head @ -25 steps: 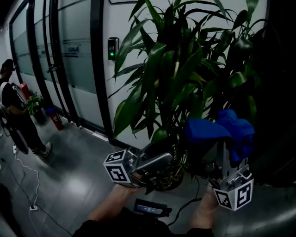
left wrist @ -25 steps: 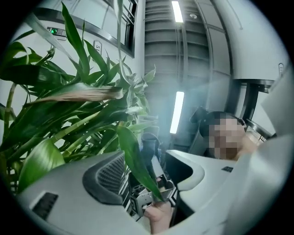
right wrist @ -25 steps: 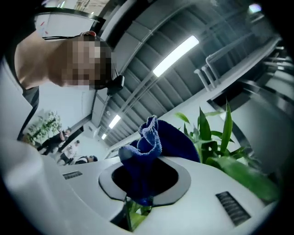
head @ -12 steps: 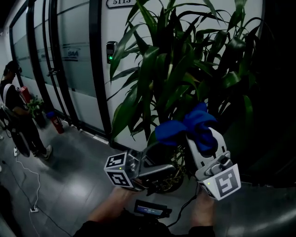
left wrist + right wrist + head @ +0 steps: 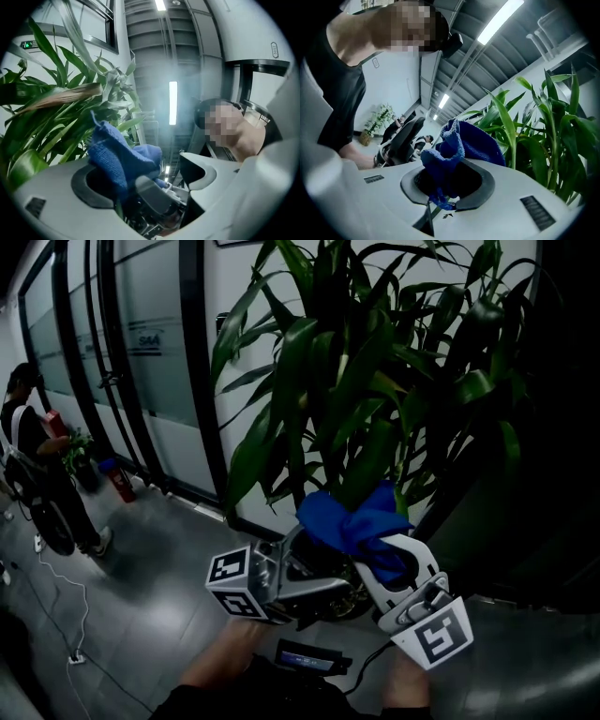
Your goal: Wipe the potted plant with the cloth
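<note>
Beyond the jaws and off to their left runs a wall of frosted glass panels (image 5: 141,371) set in black frames (image 5: 195,381). Below it, left of the jaws, lies a glossy grey floor (image 5: 141,606). High above the jaws, a ribbed ceiling (image 5: 187,51) carries a bright strip light (image 5: 173,102).

The head view looks forward and down, from close behind the left tool (image 5: 314,554) and right tool (image 5: 375,554), onto the cloth (image 5: 352,526) and potted plant (image 5: 356,381). The left gripper view tilts up towards the ceiling (image 5: 164,42). The right gripper view faces the leaves. All three views share the cloth and plant.
</note>
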Motion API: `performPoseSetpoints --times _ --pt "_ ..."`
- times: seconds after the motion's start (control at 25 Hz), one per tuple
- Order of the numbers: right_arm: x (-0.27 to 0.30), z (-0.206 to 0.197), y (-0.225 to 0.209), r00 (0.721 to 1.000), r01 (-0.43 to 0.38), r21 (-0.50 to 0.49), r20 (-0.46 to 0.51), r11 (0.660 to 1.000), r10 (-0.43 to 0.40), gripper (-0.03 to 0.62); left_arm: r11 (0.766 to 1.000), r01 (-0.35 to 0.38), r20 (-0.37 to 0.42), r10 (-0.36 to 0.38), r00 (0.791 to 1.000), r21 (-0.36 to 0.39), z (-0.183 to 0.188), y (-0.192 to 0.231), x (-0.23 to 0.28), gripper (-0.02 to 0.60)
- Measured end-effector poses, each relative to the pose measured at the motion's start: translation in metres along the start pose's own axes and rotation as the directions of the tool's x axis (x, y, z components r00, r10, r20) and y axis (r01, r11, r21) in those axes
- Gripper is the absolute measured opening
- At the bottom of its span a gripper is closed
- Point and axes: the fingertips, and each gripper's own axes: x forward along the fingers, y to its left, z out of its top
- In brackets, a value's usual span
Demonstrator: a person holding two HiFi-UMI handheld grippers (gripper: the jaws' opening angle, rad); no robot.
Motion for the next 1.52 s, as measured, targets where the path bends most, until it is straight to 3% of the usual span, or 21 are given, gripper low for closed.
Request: performPoseSetpoints --times 0.28,0.44,0.56,0.68,0.76,0.88,1.0,1.12,1.2,1.52 --pt "-0.021 -0.023 0.022 0.992 -0.067 0.021 -0.11 0.998 0.069 0.089 1.0 -0.015 0.01 0.015 1.0 -0.008 0.001 0.003 -0.004 0.423" --pt "-0.043 0.0 0.004 0.999 -0.034 0.074 -0.003 0.997 0.035 0.089 1.0 -0.019 0.02 0.019 1.0 -0.014 0.003 0.003 -0.006 0.423" --pt "-0.061 0.041 -0.025 0.984 0.074 0.053 0.159 0.996 -0.082 0.089 1.0 -0.022 0.024 0.022 0.999 -0.016 0.004 0.002 -0.008 0.423" --pt "-0.072 0.083 -0.064 0.917 0.262 0.02 0.307 0.965 -0.255 0.089 0.999 -0.022 0.026 0.023 0.999 -0.023 0.003 0.002 -0.008 0.423" --pt "-0.071 0.096 -0.083 0.879 0.356 -0.003 0.342 0.935 -0.333 0.089 0.999 -0.022 0.028 0.023 0.999 -0.024 0.003 0.001 -0.008 0.423" --pt "-0.058 0.1 -0.104 0.855 0.423 -0.041 0.347 0.905 -0.384 0.089 1.0 -0.02 0.045 0.021 0.999 -0.016 0.003 0.001 -0.007 0.423" --pt "-0.028 0.078 -0.116 0.886 0.398 -0.073 0.288 0.914 -0.363 0.089 1.0 -0.018 0.069 0.019 0.997 -0.007 0.002 0.001 -0.008 0.423" --pt "0.006 0.047 -0.094 0.954 0.251 -0.055 0.183 0.966 -0.237 0.089 1.0 -0.021 0.063 0.02 0.998 0.013 0.0 -0.007 -0.009 0.423" --pt "0.012 0.037 -0.069 0.976 0.173 -0.035 0.138 0.984 -0.167 0.089 0.999 -0.03 0.05 0.029 0.998 0.028 -0.002 -0.015 -0.008 0.423" --pt "-0.017 0.012 -0.012 0.997 0.026 -0.055 0.074 0.998 -0.022 0.089 0.996 -0.078 0.062 0.075 0.995 0.046 -0.015 -0.018 0.002 0.423"
